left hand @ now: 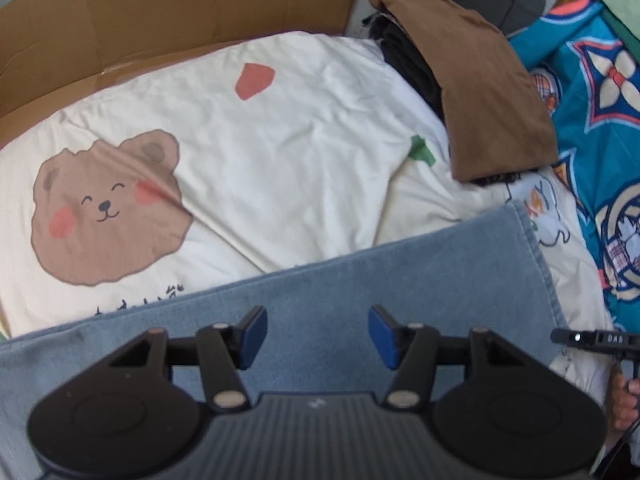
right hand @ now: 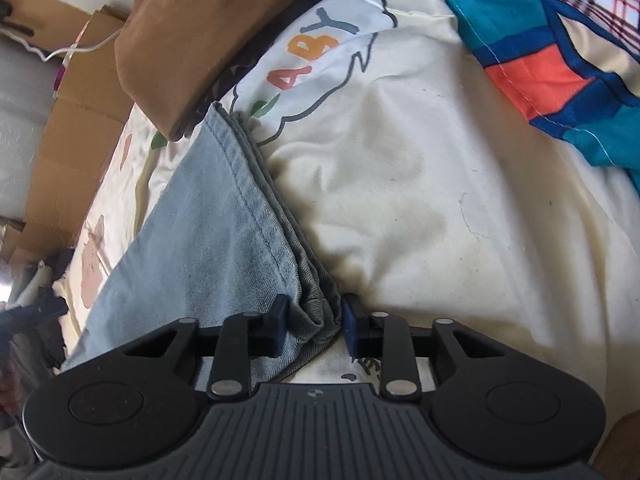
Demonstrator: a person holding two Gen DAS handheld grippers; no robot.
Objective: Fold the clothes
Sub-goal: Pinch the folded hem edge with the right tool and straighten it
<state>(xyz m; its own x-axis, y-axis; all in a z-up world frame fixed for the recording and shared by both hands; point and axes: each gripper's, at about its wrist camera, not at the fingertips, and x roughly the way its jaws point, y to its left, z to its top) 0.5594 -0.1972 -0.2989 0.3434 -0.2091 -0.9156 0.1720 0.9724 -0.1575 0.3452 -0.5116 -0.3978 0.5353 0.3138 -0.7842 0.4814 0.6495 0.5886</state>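
Light blue jeans (left hand: 360,280) lie folded flat on a cream bear-print sheet (left hand: 280,128). My left gripper (left hand: 318,334) is open and empty, hovering over the jeans' middle. In the right wrist view the jeans (right hand: 208,232) run away from me, their stacked hem edges on the right. My right gripper (right hand: 314,326) has its jaws closed around the bunched corner of the jeans (right hand: 316,316), with denim filling the gap between the pads. The right gripper's body also shows at the right edge of the left wrist view (left hand: 596,340).
A folded brown garment (left hand: 480,88) lies on dark clothes at the back right, close to the jeans' far corner (right hand: 176,40). A teal patterned quilt (left hand: 600,120) covers the right side. Cardboard (left hand: 160,12) lines the far edge of the bed.
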